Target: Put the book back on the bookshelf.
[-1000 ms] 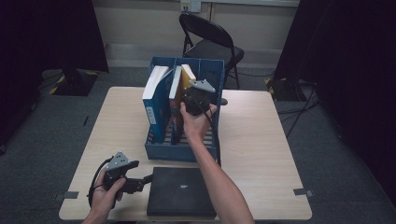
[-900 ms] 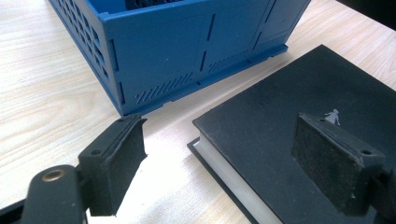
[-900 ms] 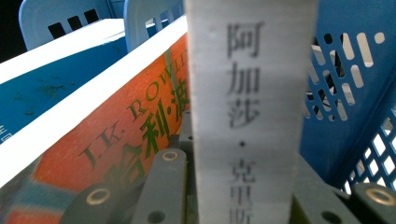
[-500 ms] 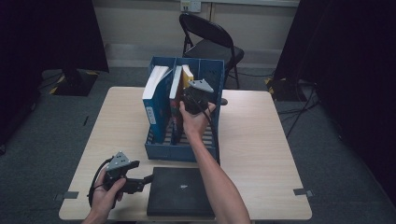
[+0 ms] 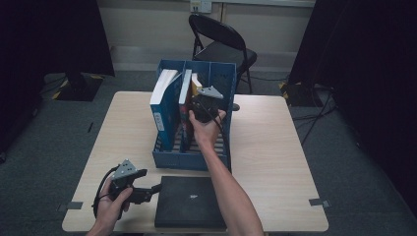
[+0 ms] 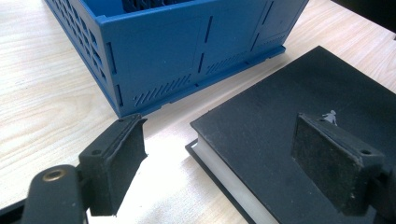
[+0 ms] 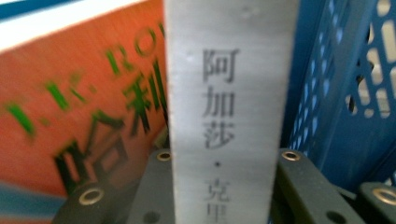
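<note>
A blue slotted file rack [image 5: 172, 158] stands mid-table with books upright in it: a thick blue one [image 5: 164, 110] on the left and a thinner one [image 5: 185, 93] beside it. My right gripper [image 5: 202, 104] reaches into the rack. Its jaws are shut on a grey-spined book [image 7: 229, 93] printed with Chinese characters, next to an orange book [image 7: 79, 116]. A black book [image 5: 192, 201] lies flat at the table's front edge. My left gripper [image 6: 219, 163] is open, one jaw over the black book [image 6: 299, 107] and the other off its near edge above the table.
The rack's blue wall [image 7: 345, 93] is close on the right of the grey book. The rack's front corner [image 6: 187, 46] lies just beyond the left gripper. A black folding chair [image 5: 221, 44] stands behind the wooden table [image 5: 275, 147]. Dark curtains hang on both sides.
The right gripper has edged slightly left with the grey book. The left gripper has stayed by the black book.
</note>
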Demonstrator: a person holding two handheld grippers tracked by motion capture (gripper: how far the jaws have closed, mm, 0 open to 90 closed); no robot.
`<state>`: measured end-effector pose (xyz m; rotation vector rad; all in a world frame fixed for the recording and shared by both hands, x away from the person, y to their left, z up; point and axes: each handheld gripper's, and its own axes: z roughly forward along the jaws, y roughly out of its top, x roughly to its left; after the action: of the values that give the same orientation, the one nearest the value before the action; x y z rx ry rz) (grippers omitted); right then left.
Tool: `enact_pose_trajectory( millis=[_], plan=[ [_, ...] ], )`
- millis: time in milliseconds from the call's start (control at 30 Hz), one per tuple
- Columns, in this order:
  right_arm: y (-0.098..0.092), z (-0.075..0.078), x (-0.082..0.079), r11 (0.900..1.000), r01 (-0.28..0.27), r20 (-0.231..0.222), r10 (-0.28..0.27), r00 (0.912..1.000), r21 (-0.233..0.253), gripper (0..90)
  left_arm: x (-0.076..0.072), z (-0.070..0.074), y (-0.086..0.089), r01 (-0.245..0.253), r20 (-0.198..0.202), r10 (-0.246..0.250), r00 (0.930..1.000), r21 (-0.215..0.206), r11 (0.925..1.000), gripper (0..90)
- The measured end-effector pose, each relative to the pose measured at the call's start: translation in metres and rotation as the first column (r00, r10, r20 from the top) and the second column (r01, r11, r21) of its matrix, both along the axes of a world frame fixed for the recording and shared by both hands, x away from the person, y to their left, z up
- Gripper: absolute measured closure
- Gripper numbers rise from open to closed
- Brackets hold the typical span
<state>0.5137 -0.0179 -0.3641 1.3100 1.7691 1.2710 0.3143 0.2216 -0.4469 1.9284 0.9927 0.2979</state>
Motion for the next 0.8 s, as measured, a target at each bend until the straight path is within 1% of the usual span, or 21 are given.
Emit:
enact_pose_trajectory(
  millis=[67,100,167,233,367,567,667,767,800],
  plan=[
    [0.0,-0.005,0.001,1.0,-0.003,-0.021,0.003,0.9998,-0.003,71.9,0.0,0.0,0.0,0.001,0.0,-0.001,1.0,0.0,1.0,17.3],
    [-0.001,-0.007,0.001,1.0,-0.006,-0.025,0.006,0.9997,-0.005,71.8,0.0,0.0,0.0,0.001,0.001,-0.001,1.0,0.001,1.0,17.3],
    [-0.002,-0.008,0.001,1.0,-0.011,-0.021,0.011,0.9997,-0.004,71.8,0.0,0.0,0.001,-0.001,0.001,0.001,1.0,0.002,1.0,17.3],
    [-0.003,-0.007,0.001,1.0,-0.017,-0.028,0.017,0.9995,-0.002,71.5,0.0,0.0,0.001,-0.001,0.0,0.001,1.0,0.0,1.0,17.3],
    [-0.005,-0.008,-0.002,1.0,-0.031,-0.027,0.031,0.9992,-0.001,68.9,0.0,0.0,0.0,0.001,0.001,-0.001,1.0,-0.001,1.0,17.3],
    [-0.008,-0.005,-0.009,0.998,-0.06,-0.029,0.06,0.9978,0.009,65.1,-0.001,0.0,-0.001,0.004,0.0,-0.004,1.0,0.002,1.0,17.3],
    [-0.01,-0.001,-0.011,0.998,-0.057,-0.026,0.058,0.998,0.019,64.6,0.0,0.0,-0.001,0.005,-0.001,-0.005,1.0,0.003,1.0,17.3],
    [-0.01,0.001,-0.011,0.999,-0.052,-0.028,0.052,0.9982,0.011,64.0,-0.001,0.0,-0.001,0.005,-0.001,-0.005,1.0,0.001,1.0,17.3],
    [-0.01,0.002,-0.011,0.999,-0.05,-0.028,0.051,0.9983,0.019,63.2,-0.001,0.0,-0.001,0.005,-0.001,-0.005,1.0,0.002,1.0,17.3]
  ],
)
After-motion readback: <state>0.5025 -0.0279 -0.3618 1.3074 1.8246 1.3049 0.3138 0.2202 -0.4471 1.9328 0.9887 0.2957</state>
